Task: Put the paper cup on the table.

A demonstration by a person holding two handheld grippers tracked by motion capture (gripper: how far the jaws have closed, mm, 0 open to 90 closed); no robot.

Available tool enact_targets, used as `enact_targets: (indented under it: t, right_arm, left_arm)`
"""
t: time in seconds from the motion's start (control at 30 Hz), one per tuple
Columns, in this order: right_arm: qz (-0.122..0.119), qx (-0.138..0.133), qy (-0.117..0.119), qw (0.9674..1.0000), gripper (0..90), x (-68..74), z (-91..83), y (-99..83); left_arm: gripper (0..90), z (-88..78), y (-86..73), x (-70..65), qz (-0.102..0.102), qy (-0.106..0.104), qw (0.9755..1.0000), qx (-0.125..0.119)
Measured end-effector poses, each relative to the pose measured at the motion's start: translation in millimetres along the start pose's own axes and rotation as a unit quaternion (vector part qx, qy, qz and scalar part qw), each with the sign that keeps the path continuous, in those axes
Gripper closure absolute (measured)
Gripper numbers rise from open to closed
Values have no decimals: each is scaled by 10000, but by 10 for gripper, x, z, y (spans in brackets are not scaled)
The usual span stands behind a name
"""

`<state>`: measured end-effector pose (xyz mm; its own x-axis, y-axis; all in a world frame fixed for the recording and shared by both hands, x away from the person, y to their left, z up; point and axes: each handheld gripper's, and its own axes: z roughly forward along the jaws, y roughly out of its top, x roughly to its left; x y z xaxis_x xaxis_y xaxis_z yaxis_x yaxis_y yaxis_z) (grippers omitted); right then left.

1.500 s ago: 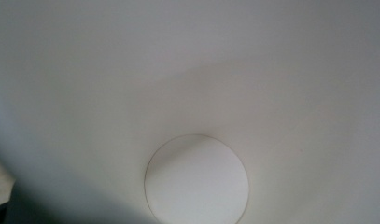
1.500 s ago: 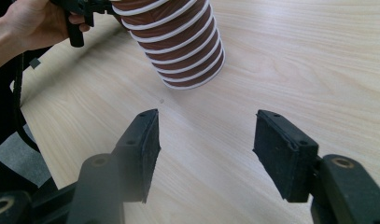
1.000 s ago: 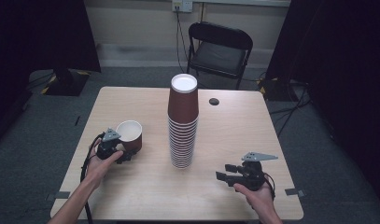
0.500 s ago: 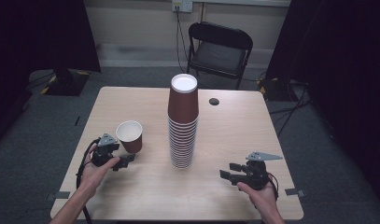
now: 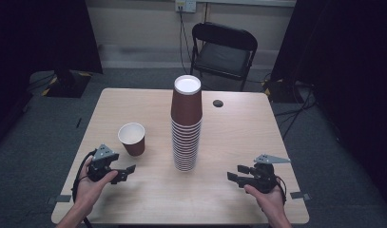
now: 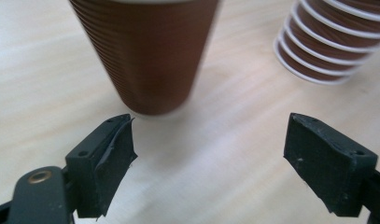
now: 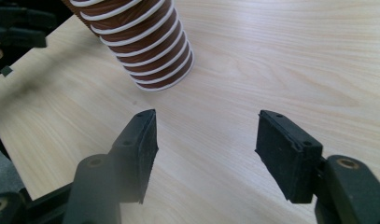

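High view: I have the single cup (image 5: pixel 132 138) standing upright on the counter (image 5: pixel 238 128), left of the tall cup stack (image 5: pixel 186 124), apart from it. Left gripper (image 5: pixel 125 172) low, just in front of the cup, not touching. Right gripper (image 5: pixel 235 173) near the counter's front right, well apart from the stack.

Left gripper view: my left gripper's jaws wide apart, holding nothing. Single cup close ahead, stack base at upper right.

Right gripper view: my right gripper's jaws spread wide, nothing between them. Stack base ahead, upper left.

Handling: I judge the cup paper, light, thin-walled, easily crushed. Take hold mid-wall or at the rim, gently. The tall stack looks tippy.
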<state>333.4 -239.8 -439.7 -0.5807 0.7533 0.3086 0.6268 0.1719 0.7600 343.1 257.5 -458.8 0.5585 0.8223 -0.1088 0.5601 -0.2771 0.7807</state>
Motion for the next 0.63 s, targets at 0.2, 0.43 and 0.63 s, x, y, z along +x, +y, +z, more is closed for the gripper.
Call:
enact_targets:
  t: [0.2,0.43,0.63]
  right_arm:
    - [4,-15,-126,9999,380,-33,-6,-38]
    - [-13,21,-319,9995,371,-70,-3,-122]
    - [-112,75,-705,9974,328,-176,47,-173]
  left_arm:
    - [167,-152,-113,-182,77,27,10000,-3]
    - [168,-231,-223,-110,-64,65,9999,-52]
    - [169,-185,-277,-37,-272,36,9996,24]
